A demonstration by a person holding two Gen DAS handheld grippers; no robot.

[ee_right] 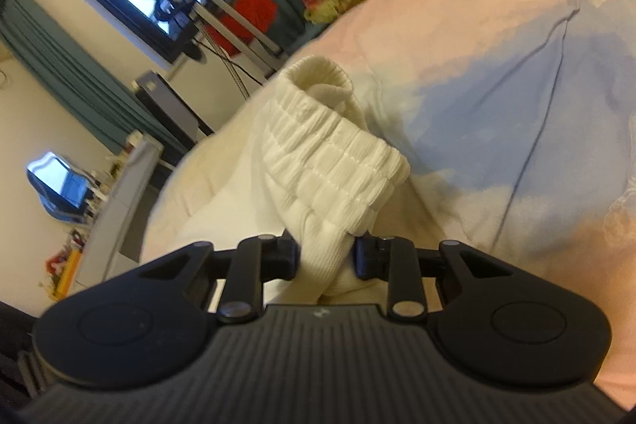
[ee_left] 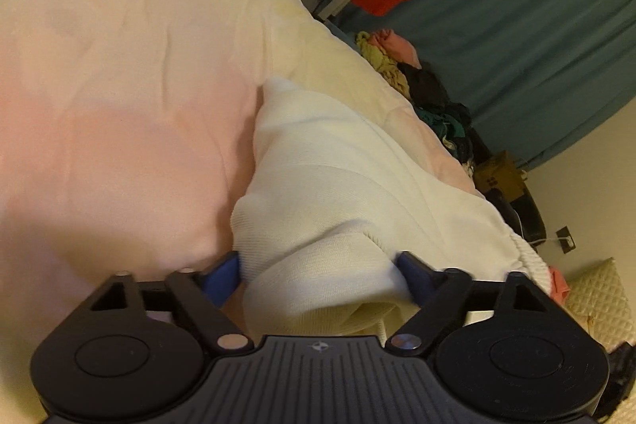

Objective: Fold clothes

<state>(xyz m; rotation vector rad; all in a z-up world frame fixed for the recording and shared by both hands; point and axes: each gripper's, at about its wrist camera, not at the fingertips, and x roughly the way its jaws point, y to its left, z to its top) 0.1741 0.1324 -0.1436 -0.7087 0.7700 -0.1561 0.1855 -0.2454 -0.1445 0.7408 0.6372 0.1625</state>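
We have the left gripper (ee_left: 320,271) with jaws spread fairly wide, a thick fold of the white garment (ee_left: 357,193) bunched between them, cloth touching both blue pads. Right gripper (ee_right: 326,255) has jaws drawn in narrow, pinching the same garment just below its ribbed elastic waistband (ee_right: 330,150). The garment lies on the bed (ee_left: 119,86), draped over the pale pink-white duvet and running away from both jaws. A pile of mixed clothes (ee_left: 429,90) sits at the bed's far edge, near the teal curtain (ee_left: 516,26).
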